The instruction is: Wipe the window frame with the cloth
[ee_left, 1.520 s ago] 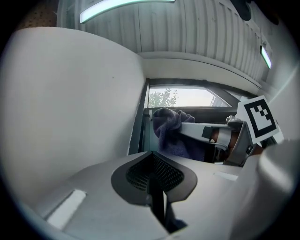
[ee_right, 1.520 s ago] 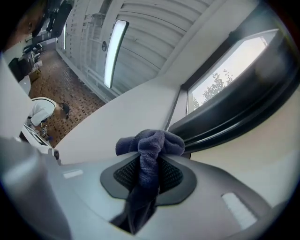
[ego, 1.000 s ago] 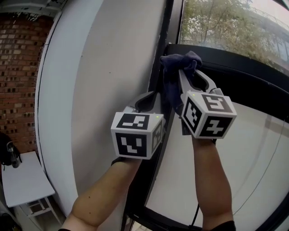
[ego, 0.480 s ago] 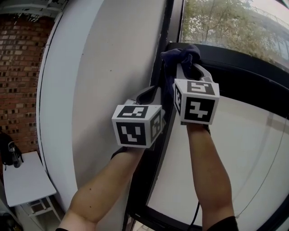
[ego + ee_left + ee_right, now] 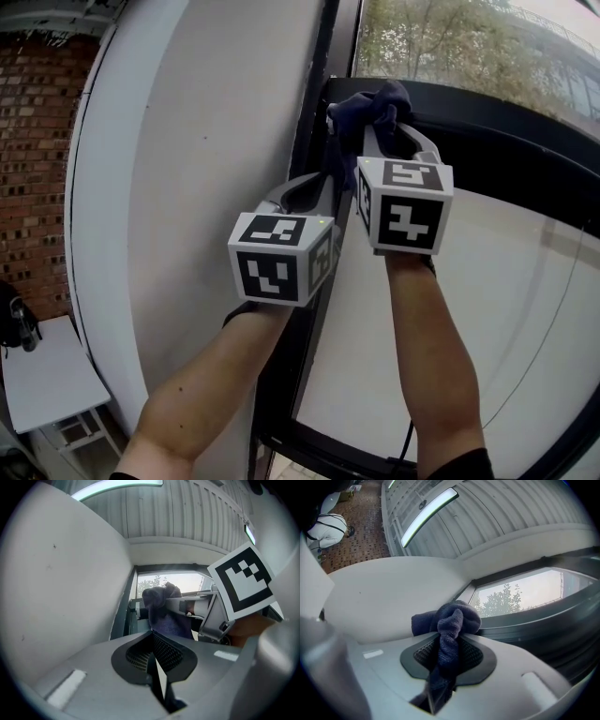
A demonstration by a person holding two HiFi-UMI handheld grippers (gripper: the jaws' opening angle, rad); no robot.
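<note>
The cloth (image 5: 370,105) is dark blue, soft and floppy. It looks light and squashes easily, so I think it bends around the edges of the frame and does not scratch. It can slip out if only a tiny bit is held, so a fat bunch near the middle is the best place to grab.

The right gripper (image 5: 377,131) does just that. Its jaws pinch a thick fold of the cloth, and a lump sticks out past the tips. That lump is up at the top corner of the black window frame (image 5: 305,131) and seems to touch it.

The left gripper (image 5: 312,192) is just below, beside the frame. Its jaws are pressed together with nothing in them.

I count 1 cloth, 1 window frame and 2 grippers.
</note>
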